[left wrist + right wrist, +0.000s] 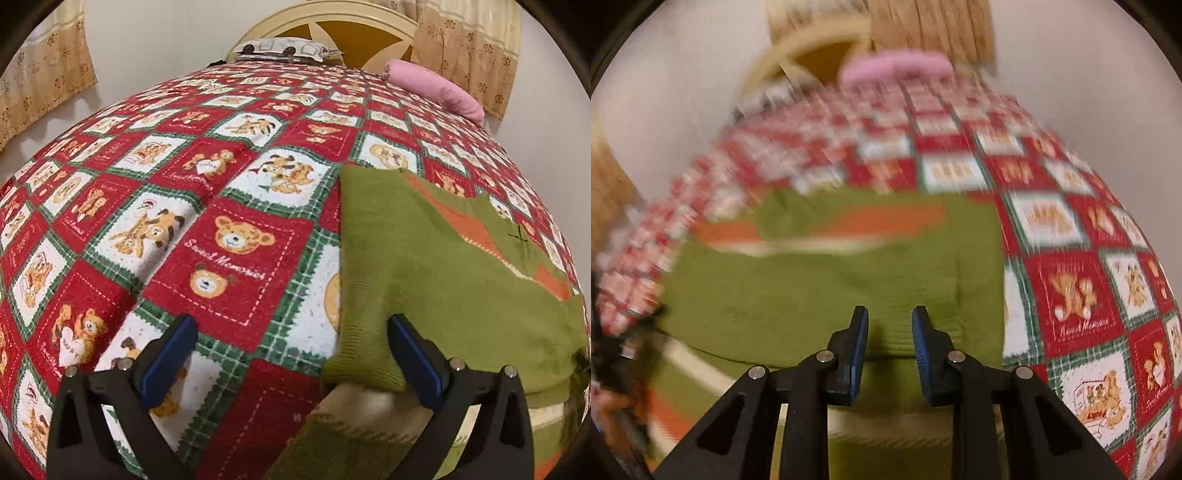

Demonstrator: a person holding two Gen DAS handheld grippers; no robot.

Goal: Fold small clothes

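Blue pads of my left hand-held gripper (291,354) fill the bottom of the left wrist view, jaws spread wide and released; the right-side pad (413,354) lies against the ribbed hem of the green sweater (436,266), the other over bare bedspread (229,229). I note the sweater flat on the bed, orange and cream pattern partly folded under, a corner lifted at the near edge. This sharp view alone shows the round headboard (325,22), a patterned pillow (284,50), a pink cushion (439,90) and curtains (44,74).

My right wrist view is motion-blurred; it shows the sweater (820,280) from the other side, with the teddy-bear squares to its right. My right hand-held gripper (890,332) has jaws narrowly parted over the green knit near the hem; I cannot tell whether the pads pinch any fabric.
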